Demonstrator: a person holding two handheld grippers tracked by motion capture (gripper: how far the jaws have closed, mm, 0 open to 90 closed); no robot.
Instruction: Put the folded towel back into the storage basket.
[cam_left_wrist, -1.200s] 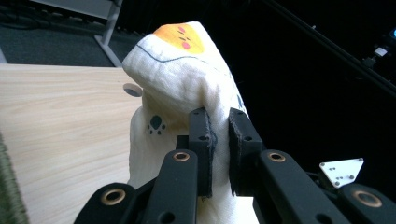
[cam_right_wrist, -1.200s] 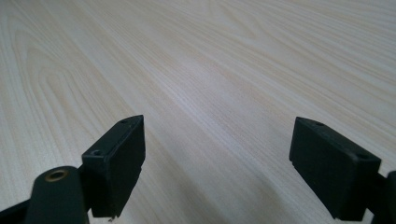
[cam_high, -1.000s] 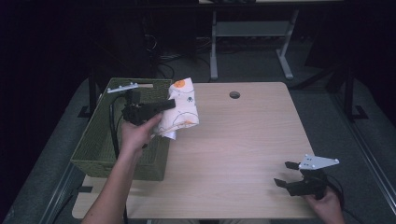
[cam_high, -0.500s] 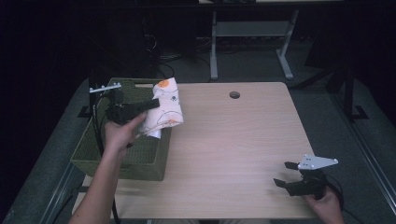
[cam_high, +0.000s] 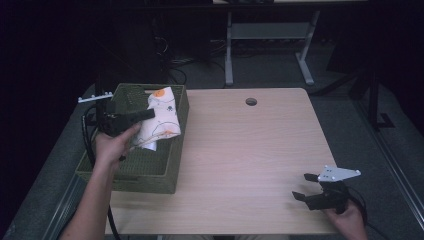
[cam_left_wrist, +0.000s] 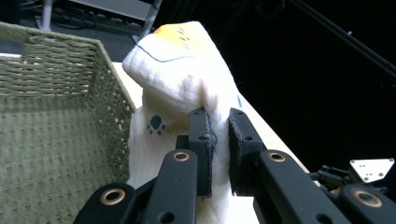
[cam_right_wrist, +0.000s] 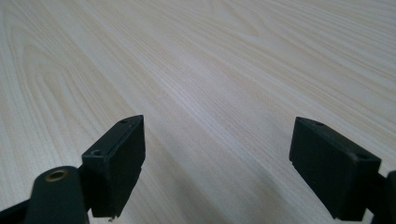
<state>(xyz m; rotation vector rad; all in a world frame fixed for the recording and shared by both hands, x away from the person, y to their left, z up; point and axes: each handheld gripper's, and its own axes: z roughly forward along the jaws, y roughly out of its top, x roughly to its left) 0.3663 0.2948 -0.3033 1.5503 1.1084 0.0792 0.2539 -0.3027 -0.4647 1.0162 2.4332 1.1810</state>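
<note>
Now the folded white cloth with orange and dark printed motifs hangs over the right rim of the green woven basket — a second ago it was farther right, out over the pale wooden table, and it has travelled left in steps since. The left gripper has its fingers clamped on a fold of the cloth, which droops below them; in the left gripper view the cloth sits just right of the basket's wall, not yet down inside. That puts the work near its end, I judge — the cloth needs only to clear the rim, sink and be let go. The right gripper rests at the table's near right corner, unmoved, its fingers wide apart over bare wood.
</note>
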